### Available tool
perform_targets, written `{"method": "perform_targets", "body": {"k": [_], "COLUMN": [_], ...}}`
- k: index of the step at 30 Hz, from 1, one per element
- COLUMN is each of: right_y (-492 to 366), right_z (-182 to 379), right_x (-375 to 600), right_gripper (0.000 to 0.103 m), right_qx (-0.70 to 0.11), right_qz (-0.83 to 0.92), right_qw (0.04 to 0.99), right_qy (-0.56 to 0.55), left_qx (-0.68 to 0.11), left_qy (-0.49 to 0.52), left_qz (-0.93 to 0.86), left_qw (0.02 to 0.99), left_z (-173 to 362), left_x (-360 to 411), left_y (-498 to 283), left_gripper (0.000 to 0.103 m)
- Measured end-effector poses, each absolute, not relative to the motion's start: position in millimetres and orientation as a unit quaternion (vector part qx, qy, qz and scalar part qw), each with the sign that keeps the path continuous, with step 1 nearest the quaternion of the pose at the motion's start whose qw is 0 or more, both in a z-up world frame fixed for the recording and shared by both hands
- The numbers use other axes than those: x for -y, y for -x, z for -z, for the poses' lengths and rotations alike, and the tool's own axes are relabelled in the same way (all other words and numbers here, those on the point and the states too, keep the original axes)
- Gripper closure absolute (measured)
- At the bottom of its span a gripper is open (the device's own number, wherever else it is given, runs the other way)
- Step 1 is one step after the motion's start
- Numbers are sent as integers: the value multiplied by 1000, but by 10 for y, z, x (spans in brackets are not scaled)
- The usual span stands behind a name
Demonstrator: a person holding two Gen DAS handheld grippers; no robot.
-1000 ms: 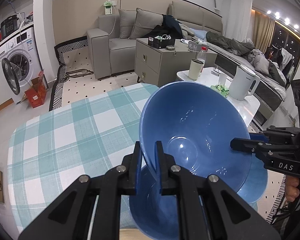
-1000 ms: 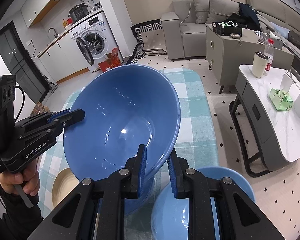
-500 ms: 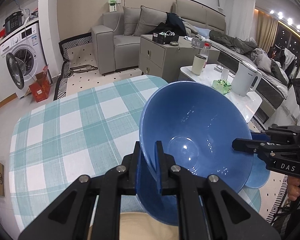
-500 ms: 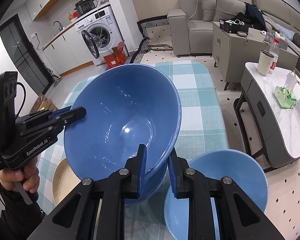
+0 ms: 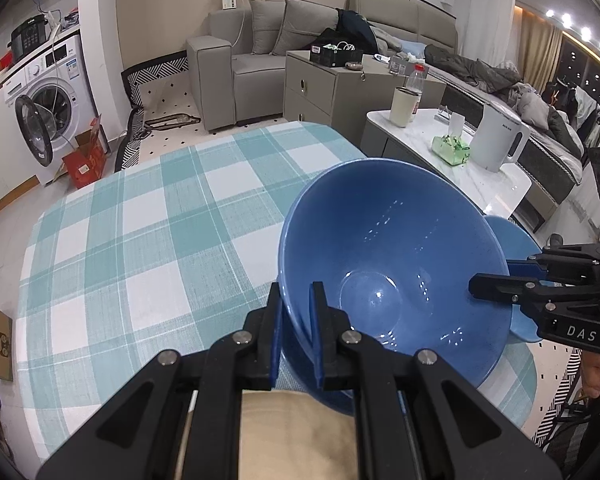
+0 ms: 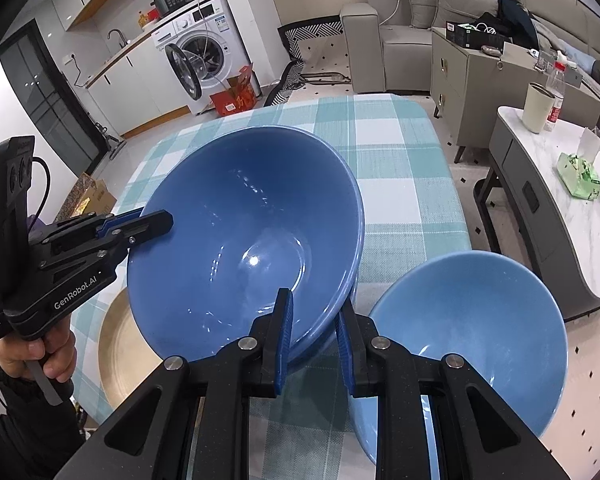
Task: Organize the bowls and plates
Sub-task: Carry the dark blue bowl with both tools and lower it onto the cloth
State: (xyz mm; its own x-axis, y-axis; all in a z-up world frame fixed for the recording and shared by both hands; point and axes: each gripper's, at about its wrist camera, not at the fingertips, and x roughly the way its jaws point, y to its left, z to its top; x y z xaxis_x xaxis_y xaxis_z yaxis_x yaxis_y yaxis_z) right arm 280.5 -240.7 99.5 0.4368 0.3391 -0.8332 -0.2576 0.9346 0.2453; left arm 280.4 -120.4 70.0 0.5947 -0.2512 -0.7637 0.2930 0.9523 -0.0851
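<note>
While the left gripper [image 5: 296, 312] pinches one side of the big blue bowl [image 5: 392, 264], the right gripper [image 6: 314, 336] pinches the other, above the checked table [image 5: 140, 240].

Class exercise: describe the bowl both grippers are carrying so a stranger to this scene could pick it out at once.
Find the checked teal-and-white tablecloth. Above its near end is the big dark-blue bowl, tilted, with the left gripper and the right gripper clamped on opposite sides of its rim. Its neighbour, the lighter-blue bowl, is ungripped and sits to its right.
</note>
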Motion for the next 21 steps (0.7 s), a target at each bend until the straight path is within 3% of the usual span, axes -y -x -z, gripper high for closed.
{"method": "perform_targets", "body": {"k": [21], "right_y": [-2801], "right_z": [-794], "right_x": [2239], "right_gripper": [82], "right_qx": [-521], "right_qz": [-169], "right_qw": [837], "right_qy": [3], "left_qx": [-448], "left_qy": [-28], "left_qz": [150], "left_qw": [881], "left_z": [-442], "left_x": [1162], "left_y": [-2831], "left_gripper": [93]}}
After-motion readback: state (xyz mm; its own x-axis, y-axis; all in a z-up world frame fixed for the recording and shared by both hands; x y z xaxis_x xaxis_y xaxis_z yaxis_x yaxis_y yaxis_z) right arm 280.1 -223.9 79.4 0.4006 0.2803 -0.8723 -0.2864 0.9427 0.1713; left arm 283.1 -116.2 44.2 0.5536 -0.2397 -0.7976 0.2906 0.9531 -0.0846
